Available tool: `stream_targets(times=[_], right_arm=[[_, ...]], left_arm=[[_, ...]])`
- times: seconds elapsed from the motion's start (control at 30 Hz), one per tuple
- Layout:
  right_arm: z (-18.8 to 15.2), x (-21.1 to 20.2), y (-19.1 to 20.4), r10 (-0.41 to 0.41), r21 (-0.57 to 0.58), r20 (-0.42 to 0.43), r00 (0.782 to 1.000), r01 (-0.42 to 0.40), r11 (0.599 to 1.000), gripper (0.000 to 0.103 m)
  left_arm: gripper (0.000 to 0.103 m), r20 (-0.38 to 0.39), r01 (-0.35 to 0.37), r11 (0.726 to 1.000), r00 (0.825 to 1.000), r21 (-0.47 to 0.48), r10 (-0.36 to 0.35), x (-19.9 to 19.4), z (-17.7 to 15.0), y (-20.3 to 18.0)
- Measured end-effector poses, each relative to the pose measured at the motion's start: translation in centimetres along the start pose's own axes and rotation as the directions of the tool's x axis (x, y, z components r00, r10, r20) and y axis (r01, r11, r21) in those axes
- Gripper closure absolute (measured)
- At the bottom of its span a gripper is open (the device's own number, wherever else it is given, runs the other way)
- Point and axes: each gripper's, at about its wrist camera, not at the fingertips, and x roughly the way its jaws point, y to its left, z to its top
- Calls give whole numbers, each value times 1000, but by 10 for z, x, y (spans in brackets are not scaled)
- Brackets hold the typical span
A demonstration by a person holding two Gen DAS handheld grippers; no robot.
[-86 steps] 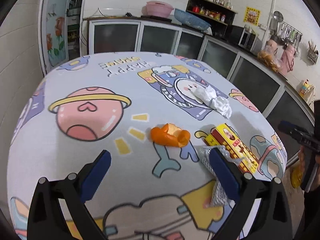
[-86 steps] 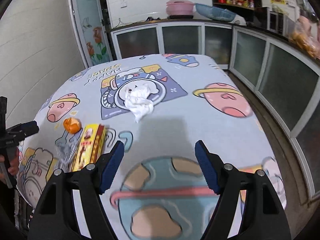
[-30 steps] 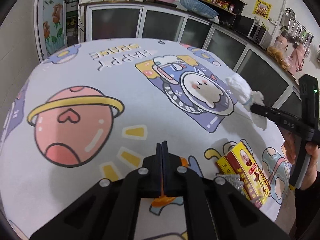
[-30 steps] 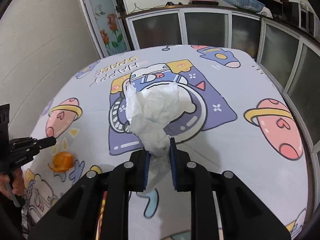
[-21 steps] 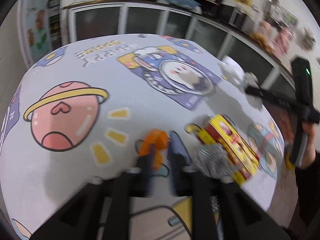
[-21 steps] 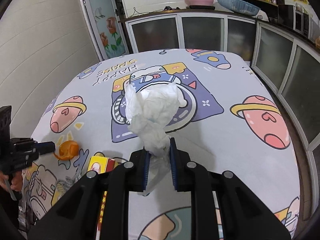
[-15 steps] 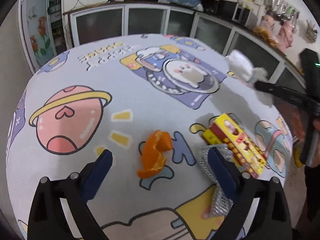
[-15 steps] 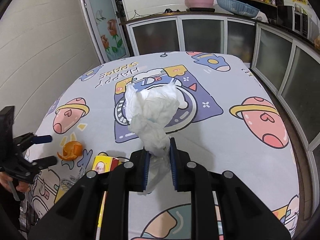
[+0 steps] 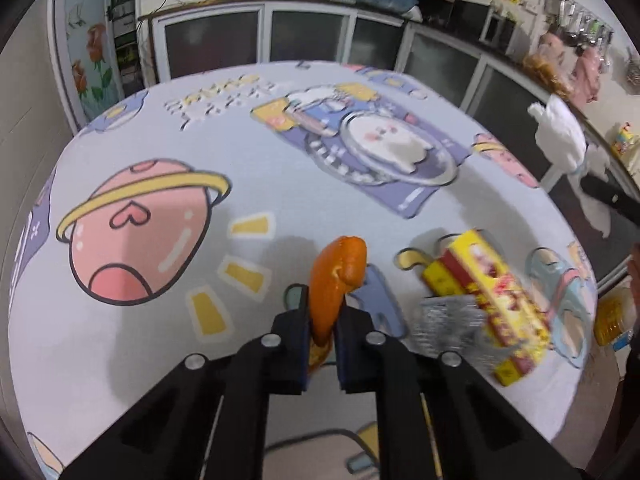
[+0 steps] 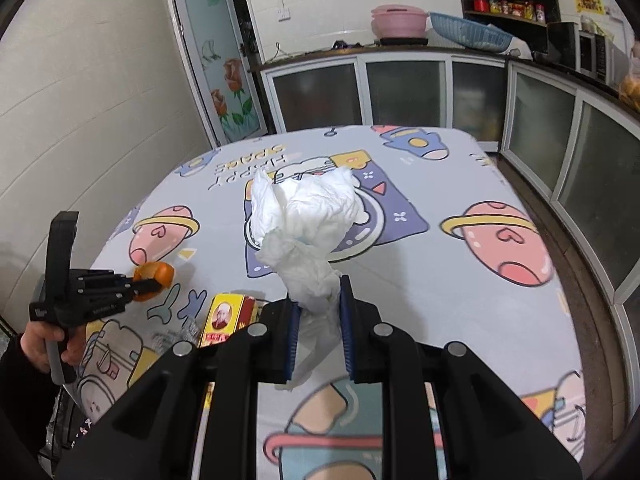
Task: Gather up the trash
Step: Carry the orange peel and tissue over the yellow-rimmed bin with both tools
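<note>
Both jaws pinching: left gripper point(image 9: 322, 330) orange peel point(image 9: 338, 276), right gripper point(image 10: 319, 322) tissue point(image 10: 304, 220).

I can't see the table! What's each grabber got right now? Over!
Left gripper shut on orange peel. Right gripper shut on crumpled tissue. Yellow box, foil wrapper on table.

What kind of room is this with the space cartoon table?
Most likely a home kitchen. Glass-fronted cabinets run under a counter along the walls, a shelf of jars hangs above, and a pink basin and a blue basket sit on the counter.
</note>
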Motion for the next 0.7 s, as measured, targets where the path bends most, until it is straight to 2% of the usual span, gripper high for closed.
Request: stream_targets(times=[0.1, 0.3, 0.4, 0.47, 0.57, 0.7], right_arm=[[-16, -33, -11, -16, 11, 32, 999, 16, 1000, 86], [-59, -92, -42, -117, 65, 54, 992, 114, 991, 86], [-89, -121, -66, -174, 126, 42, 984, 168, 978, 86], [-113, -142, -83, -249, 159, 23, 968, 242, 957, 86], [-148, -168, -107, -308, 225, -14, 951, 303, 926, 86], [-197, -196, -138, -393, 298, -78, 916, 398, 868, 86]], left_arm=[[94, 19, 34, 999, 999, 35, -35, -16, 4, -19], [94, 44, 153, 977, 986, 147, -161, -35, 13, -96], [94, 27, 236, 948, 969, 212, -247, -34, 14, -149], [94, -2, 284, 922, 956, 263, -294, -28, 12, -189], [93, -58, 357, 876, 932, 323, -358, -18, 5, -247], [93, -146, 443, 810, 895, 385, -421, 2, -9, -325]])
